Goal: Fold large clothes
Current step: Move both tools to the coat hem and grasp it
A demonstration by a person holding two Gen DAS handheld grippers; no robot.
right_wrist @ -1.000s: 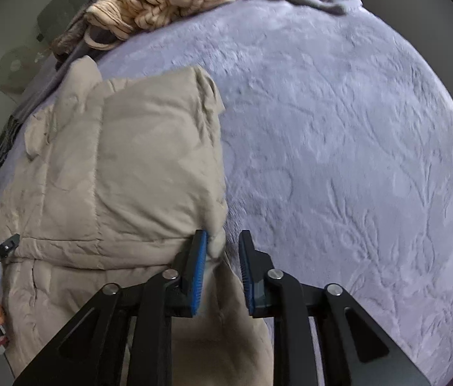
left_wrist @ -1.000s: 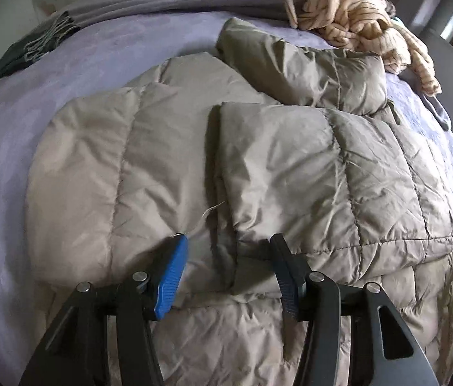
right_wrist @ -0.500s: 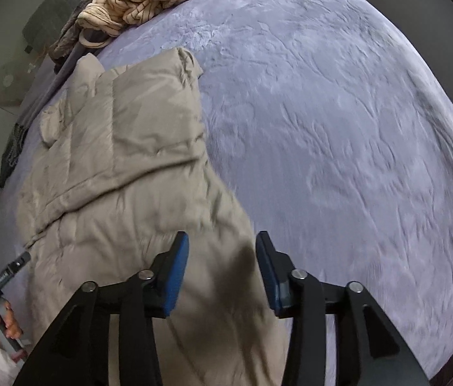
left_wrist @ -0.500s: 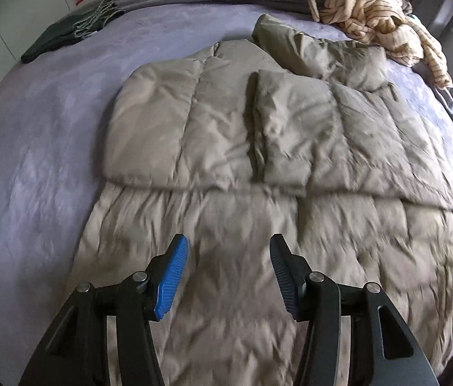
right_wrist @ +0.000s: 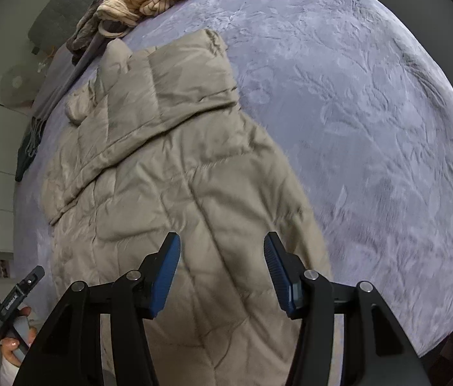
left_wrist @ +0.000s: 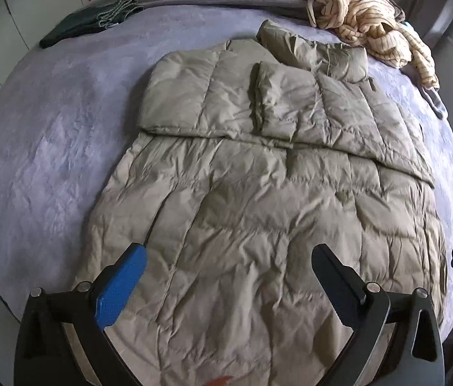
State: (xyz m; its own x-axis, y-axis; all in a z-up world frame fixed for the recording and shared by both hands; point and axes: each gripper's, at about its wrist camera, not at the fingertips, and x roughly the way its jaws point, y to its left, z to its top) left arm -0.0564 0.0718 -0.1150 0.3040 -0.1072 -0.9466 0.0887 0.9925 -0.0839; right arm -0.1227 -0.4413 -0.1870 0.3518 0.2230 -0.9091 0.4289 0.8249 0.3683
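Observation:
A beige quilted puffer jacket (left_wrist: pixel 258 209) lies flat on the lavender bed cover (left_wrist: pixel 49 135). Both its sleeves are folded across the chest and its hood points to the far side. My left gripper (left_wrist: pixel 228 252) hovers over the lower body of the jacket, jaws opening very wide with nothing between them. In the right wrist view the jacket (right_wrist: pixel 178 177) runs along the left, and my right gripper (right_wrist: pixel 221 239) hangs above its right lower edge. Its jaws are also opening, and no fabric is pinched between the blue pads (right_wrist: pixel 167 273).
A cream striped knit garment (left_wrist: pixel 371 16) is heaped on a brown one at the far right of the bed. A dark green fringed cloth (left_wrist: pixel 88 22) lies far left. The plush cover (right_wrist: pixel 371 128) stretches right of the jacket. A hand (right_wrist: pixel 11 347) holds the other gripper low on the left.
Both grippers have drawn back from the folded sleeves toward the hem and risen. The right jaws, nearly together at the sleeve edge, have spread; the left jaws have widened a lot.

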